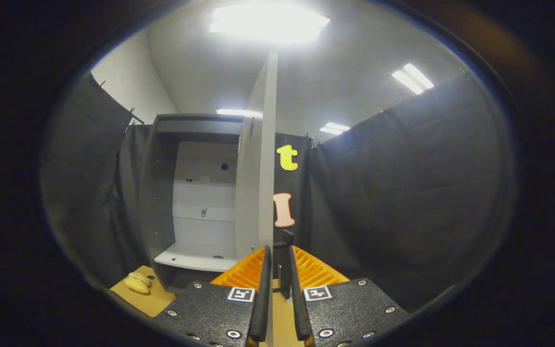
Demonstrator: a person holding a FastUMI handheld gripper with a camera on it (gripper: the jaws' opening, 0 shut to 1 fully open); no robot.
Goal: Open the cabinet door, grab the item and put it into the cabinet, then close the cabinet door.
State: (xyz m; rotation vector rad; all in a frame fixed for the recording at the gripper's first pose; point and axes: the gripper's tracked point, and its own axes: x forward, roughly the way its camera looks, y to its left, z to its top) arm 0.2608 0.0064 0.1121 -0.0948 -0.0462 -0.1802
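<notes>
While the cabinet door (258, 164) is seen edge-on at centre frame, its lower edge is clamped between the gripper (277, 270) fingers. A yellow item (138, 282) is seen lying on the table (145, 299) at lower left.

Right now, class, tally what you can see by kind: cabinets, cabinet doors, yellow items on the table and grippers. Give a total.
Cabinet: 1
Cabinet door, open, its edge between the nearly closed fingers of the hand-held gripper: 1
Yellow item on the table: 1
Hand-held gripper: 1
Total: 4
</notes>
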